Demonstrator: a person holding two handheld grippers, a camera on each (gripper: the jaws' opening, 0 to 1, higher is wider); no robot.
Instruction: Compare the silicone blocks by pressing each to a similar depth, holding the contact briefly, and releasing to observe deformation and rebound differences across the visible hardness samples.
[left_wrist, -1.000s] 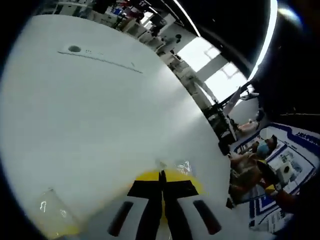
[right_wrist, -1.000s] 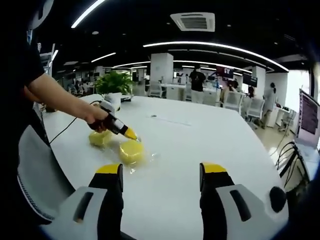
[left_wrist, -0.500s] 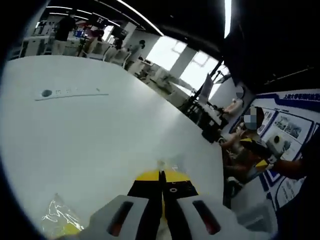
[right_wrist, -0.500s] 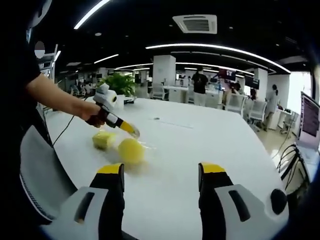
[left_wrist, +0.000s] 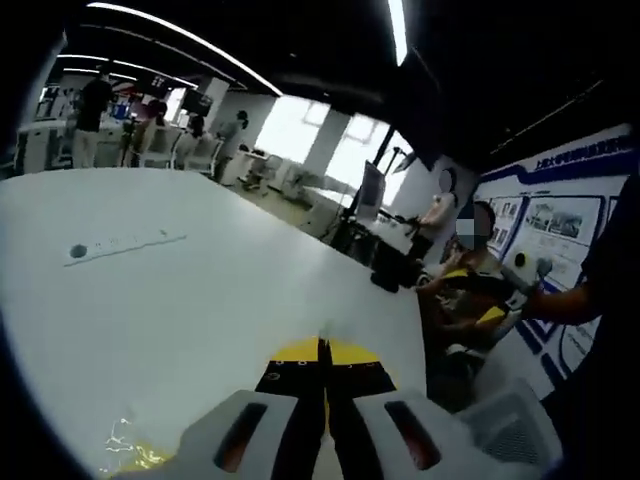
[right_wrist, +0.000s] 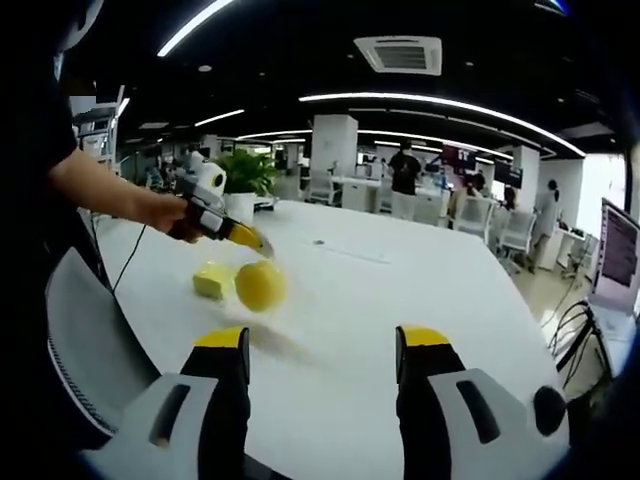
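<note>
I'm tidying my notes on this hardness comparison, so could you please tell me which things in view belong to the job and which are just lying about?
Job:
- round yellow block
- squarer yellow block
- left gripper, jaws shut
- right gripper, jaws open

Lying about:
- potted plant
- power strip
- white table they rest on

Left tongs (left_wrist: 323, 352) closed, right tongs (right_wrist: 325, 345) agape.

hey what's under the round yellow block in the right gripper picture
The round yellow block sits on the white table, beside a smaller yellow block. Its underside is hidden. The left gripper hangs just above it.
</note>
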